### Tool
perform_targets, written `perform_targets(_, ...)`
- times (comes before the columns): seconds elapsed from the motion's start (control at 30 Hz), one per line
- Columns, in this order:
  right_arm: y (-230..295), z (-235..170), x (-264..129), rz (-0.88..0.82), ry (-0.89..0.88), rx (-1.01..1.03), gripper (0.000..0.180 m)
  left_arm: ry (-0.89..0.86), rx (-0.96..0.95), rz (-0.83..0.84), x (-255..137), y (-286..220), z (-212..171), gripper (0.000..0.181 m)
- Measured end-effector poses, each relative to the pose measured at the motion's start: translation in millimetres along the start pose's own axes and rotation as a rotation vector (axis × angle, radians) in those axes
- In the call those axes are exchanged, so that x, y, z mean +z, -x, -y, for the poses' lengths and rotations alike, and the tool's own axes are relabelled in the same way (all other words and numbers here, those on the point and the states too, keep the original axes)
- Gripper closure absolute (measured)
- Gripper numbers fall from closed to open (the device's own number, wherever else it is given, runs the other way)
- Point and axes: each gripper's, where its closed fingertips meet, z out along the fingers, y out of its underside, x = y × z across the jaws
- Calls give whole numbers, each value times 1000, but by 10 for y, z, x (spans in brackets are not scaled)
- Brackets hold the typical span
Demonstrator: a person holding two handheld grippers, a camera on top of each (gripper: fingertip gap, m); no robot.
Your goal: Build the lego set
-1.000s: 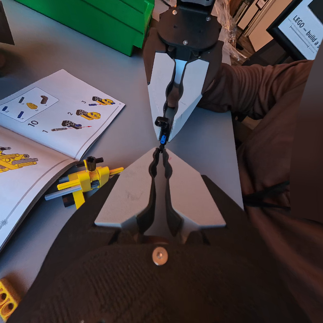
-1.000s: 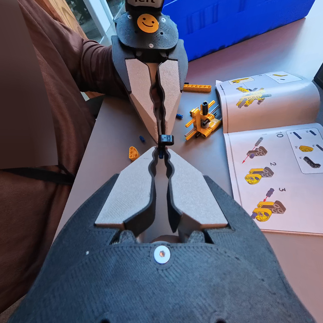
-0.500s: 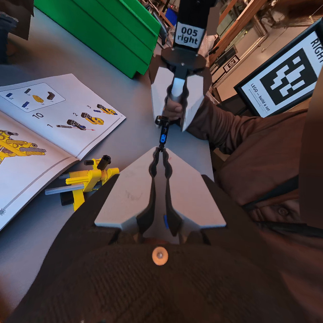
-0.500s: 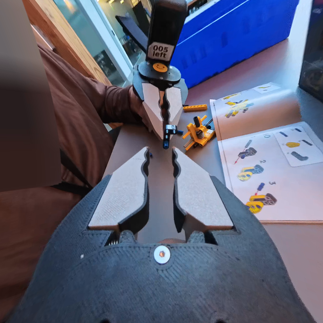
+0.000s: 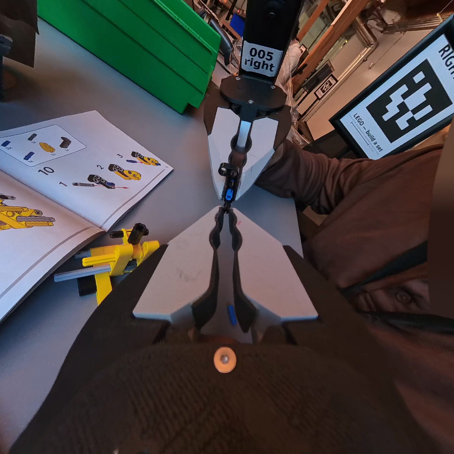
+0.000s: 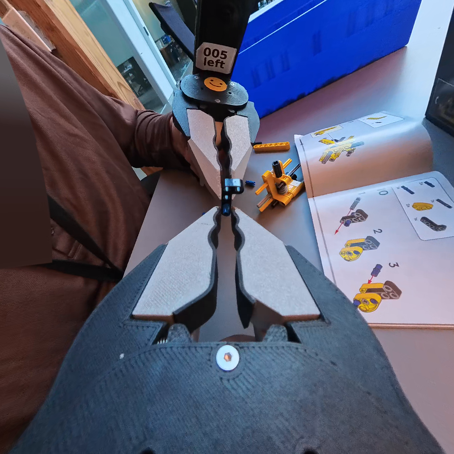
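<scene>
The left gripper (image 5: 225, 210) has its fingertips pressed together on the thin dark end of a small black lego piece (image 5: 229, 172), an L-shaped connector with a blue pin (image 5: 229, 194) set along its stem. The piece juts straight out from the tips, clear of the grey table (image 5: 147, 127). In the right wrist view the same piece (image 6: 232, 188) hangs from the left gripper's (image 6: 224, 196) tips with its dark blue end pointing down.

The right gripper (image 6: 224, 211) faces it tip to tip. Its fingers are drawn nearly together, with only a narrow gap at the tips, and the blue end of the piece sits right in that gap. Whether the pads actually grip it or only flank it cannot be told. From the left wrist view the right gripper (image 5: 229, 196) shows the same way, its grey fingers close on either side of the blue pin.

A loose blue pin (image 5: 231, 315) lies on the table beneath the left gripper's fingers. Just left of that gripper rests a yellow partial assembly (image 5: 115, 258) with a grey axle and black connectors, touching the edge of the open instruction booklet (image 5: 81, 157). A yellow beam (image 6: 271, 146) lies farther off near the booklet's top. A green bin (image 5: 137, 49) stands behind the booklet, and a blue bin (image 6: 319, 54) shows in the right wrist view. A brown sleeve (image 5: 344, 177) reaches in behind the right gripper.
</scene>
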Motion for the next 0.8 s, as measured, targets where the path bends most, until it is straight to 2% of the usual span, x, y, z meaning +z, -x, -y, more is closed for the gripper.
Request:
perform_targets(0.53, 12, -33, 18, 0, 14, 7, 176, 19, -16, -12, 12, 4, -28, 180)
perform_targets(0.7, 129, 32, 61, 87, -32, 38, 176, 131, 8, -35, 161, -126, -217, 181)
perform_targets(0.8, 87, 57, 37, 49, -47, 24, 176, 97, -38, -37, 162, -89, -165, 181)
